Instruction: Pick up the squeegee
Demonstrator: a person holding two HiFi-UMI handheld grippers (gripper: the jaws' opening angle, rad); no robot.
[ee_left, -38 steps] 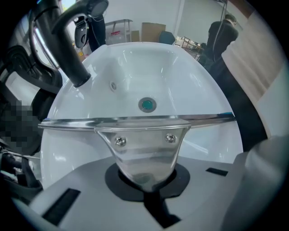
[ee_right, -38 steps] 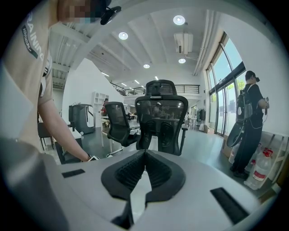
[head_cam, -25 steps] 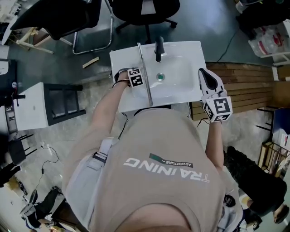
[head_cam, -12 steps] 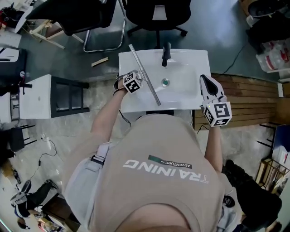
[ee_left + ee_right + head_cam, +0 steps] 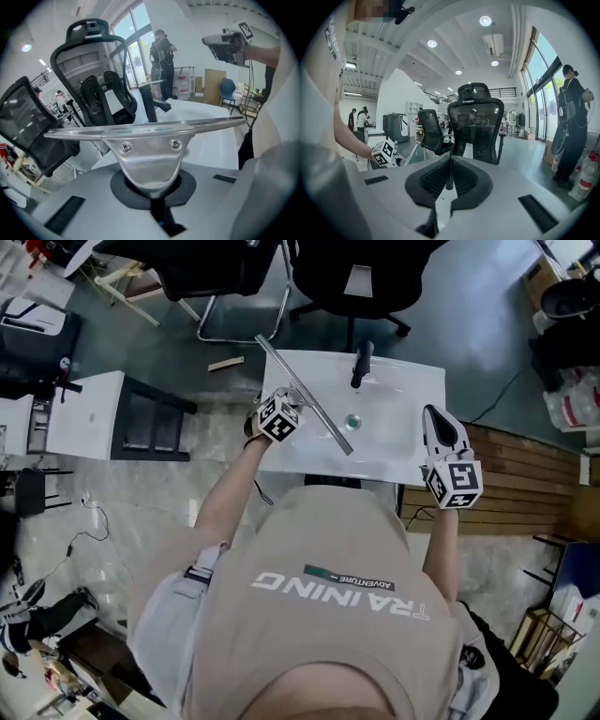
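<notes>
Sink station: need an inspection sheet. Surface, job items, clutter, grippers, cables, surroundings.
Surface: white ceramic washbasin with a black faucet and a round drain.
Job's things: long metal squeegee, held by its handle, with its blade slanting over the basin's left part.
Clutter: nothing seen on the basin; a loose wooden strip lies on the floor behind it.
Grippers: left gripper has its jaws shut on the squeegee; right gripper has its jaws together and empty, over the basin's right edge.
Cables: thin black cable trails over the floor at left.
Surroundings: black office chairs, white side cabinet, wooden slat flooring.
</notes>
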